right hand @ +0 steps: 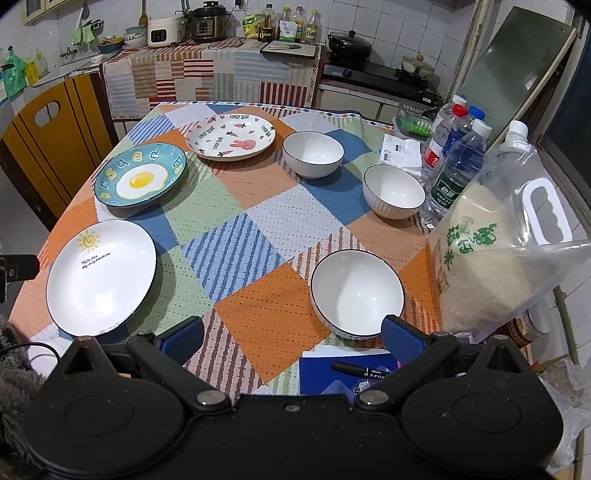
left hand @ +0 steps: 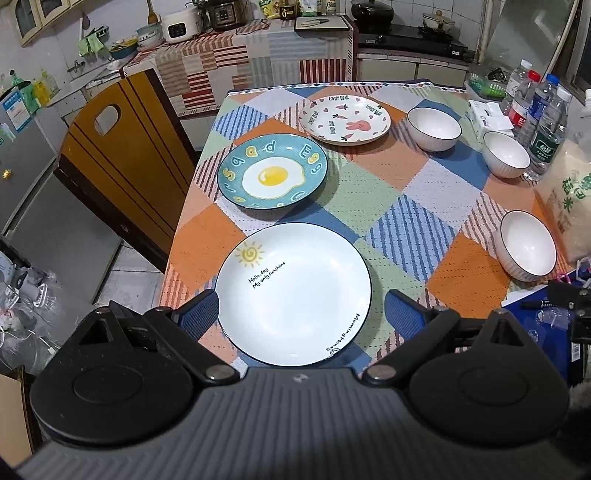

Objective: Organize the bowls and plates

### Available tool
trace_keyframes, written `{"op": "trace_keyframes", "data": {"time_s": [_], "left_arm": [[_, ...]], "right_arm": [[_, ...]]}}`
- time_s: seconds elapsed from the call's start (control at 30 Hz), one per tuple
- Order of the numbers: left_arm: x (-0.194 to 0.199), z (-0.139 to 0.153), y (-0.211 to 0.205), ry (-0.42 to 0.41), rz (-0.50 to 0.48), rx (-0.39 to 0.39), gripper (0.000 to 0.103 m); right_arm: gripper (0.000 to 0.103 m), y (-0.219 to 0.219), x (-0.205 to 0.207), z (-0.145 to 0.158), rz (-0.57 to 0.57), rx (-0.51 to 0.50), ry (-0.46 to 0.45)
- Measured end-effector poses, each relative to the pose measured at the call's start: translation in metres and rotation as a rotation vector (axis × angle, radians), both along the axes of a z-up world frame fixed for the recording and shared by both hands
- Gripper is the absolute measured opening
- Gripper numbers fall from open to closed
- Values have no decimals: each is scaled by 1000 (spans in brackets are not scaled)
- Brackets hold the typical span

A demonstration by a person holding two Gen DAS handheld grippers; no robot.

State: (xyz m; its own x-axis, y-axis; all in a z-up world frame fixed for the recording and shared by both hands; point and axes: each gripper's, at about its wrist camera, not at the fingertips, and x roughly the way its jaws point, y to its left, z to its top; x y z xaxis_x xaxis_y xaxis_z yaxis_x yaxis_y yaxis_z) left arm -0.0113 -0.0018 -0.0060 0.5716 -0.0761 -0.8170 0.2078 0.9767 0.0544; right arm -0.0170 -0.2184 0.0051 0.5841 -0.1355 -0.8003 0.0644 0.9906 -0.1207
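White sun-print plate [left hand: 291,295] lies between the wide-open, empty left gripper [left hand: 301,314] fingers; right gripper [right hand: 291,338], also spread and empty, faces the nearest bowl [right hand: 356,291]. Nothing stacked yet; next, grip the plate's rim.

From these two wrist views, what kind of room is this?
Likely a home kitchen with a dining table: gas stove with a black pot, rice cooker on the counter, plates and bowls on a patchwork tablecloth.

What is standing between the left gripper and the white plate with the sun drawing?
Nothing visible. The left gripper is open right above the sun plate, its blue fingers on either side of the near rim. The egg plate lies farther back, outside the path.
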Motion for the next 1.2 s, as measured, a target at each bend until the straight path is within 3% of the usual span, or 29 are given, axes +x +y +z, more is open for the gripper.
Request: {"op": "trace_keyframes", "data": {"time_s": [0.13,0.7,0.77,0.87,1.0,1.07,1.2], "left_arm": [[0,-1,3,33,-6,-23,97],[1,-3,6,36,-35,-31,97],[4,-1,9,-8,-43,-45,97],[14,3,17,-81,-18,-57,97],[38,2,32,-121,-36,-108,97],[52,-5,42,-117,-30,-142,98],[78,-26,53,-97,-47,-72,100]], "right_arm": [[103,0,-1,0,2,1,4],[103,0,-2,-3,9,-14,32],[103,2,-3,1,33,-23,6],[103,6,-1,6,118,-37,-120],[103,12,21,0,214,-218,-229],[103,9,31,-6,279,-185,-272],[103,5,44,-31,426,48,-326]]}}
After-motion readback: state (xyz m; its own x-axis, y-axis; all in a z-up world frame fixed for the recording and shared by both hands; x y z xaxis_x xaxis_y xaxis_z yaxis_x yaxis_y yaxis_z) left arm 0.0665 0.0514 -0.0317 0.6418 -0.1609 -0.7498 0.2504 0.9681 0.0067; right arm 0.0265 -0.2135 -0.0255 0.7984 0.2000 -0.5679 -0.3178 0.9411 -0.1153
